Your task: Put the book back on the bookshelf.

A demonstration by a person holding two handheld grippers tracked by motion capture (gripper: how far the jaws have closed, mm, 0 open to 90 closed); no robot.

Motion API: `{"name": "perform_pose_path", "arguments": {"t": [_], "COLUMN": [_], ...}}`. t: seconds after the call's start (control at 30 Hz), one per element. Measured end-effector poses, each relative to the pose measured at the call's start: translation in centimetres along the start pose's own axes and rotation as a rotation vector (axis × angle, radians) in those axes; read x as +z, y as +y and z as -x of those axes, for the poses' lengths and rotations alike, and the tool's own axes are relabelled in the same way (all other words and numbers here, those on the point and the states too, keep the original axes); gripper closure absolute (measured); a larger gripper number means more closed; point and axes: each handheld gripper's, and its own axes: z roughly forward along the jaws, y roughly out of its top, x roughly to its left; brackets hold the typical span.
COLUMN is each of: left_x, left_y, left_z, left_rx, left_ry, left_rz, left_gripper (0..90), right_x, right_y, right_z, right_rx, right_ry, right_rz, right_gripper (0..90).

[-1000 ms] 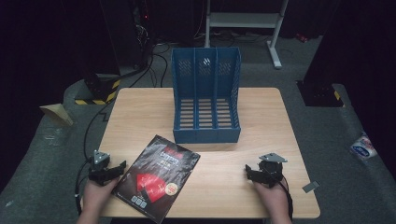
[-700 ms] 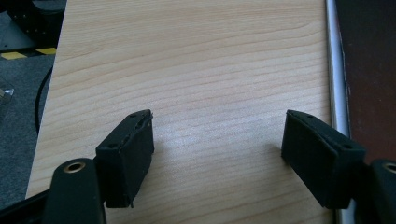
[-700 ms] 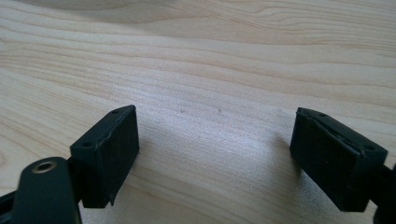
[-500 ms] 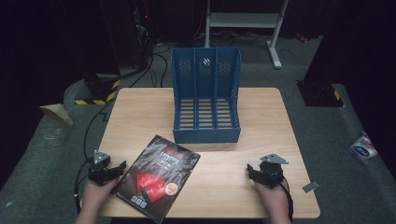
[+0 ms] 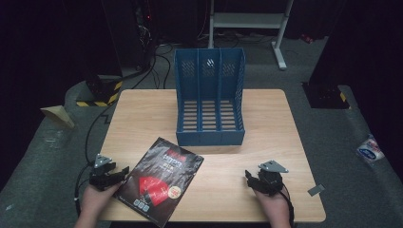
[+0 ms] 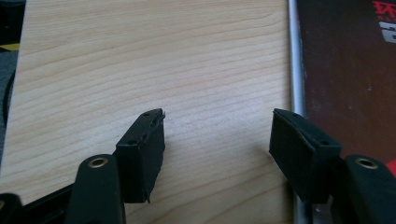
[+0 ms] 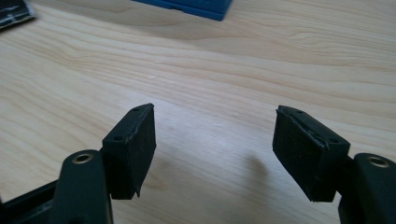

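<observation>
High view, table: wooden table [image 5: 142, 118] carries a blue file rack [image 5: 209, 99] at its middle, toward the far edge, with its three slots facing the person.
High view, magazine: dark magazine [image 5: 160, 179] with red cover art lies flat and skewed near the front left corner, one corner jutting over the table's front edge.
High view, left gripper: left gripper [image 5: 124, 170] sits low at the table's front left, just beside the magazine's left edge, held from below by a hand [image 5: 95, 202].
High view, right gripper: right gripper [image 5: 248, 175] rests at the front right, well apart from the magazine, on bare wood.
Left gripper view, jaws: spread apart after having just been closing a little; bare wood lies between them, nothing pinched.
Left gripper view, magazine: its pale edge [image 6: 294, 60] runs up the frame just beside the right-hand jaw, the dark cover beyond it; whether that jaw touches it cannot be told.
Right gripper view, jaws: spread, having just been closing somewhat; plain table between them.
Right gripper view, surroundings: rack base [image 7: 187, 7] shows at the top, a magazine corner [image 7: 14, 14] at top left, both well away.
</observation>
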Motion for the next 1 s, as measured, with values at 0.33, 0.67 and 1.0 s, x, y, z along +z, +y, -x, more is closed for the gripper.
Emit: {"name": "perform_pose_path", "arguments": {"t": [0.33, 0.67, 1.0], "left_x": [-1.0, -2.6, -0.6], "left_y": [0.2, 0.5, 0.6], "left_z": [0.7, 1.0, 3.2], "left_rx": [-0.006, -0.016, 0.011], "left_ry": [-0.048, -0.055, -0.169], "left_rz": [0.061, 0.143, 0.027], "left_gripper": [42.9, 41.8, 41.1], "right_x": [0.2, 0.6, 0.7], "right_y": [0.4, 0.4, 0.3], "right_z": [-2.0, -2.9, -3.2], "right_rx": [-0.019, -0.04, -0.044], "right_ry": [0.064, 0.087, 0.087], "right_rz": [0.008, -0.001, -0.003], "right_gripper": [31.4, 32.2, 33.2]}}
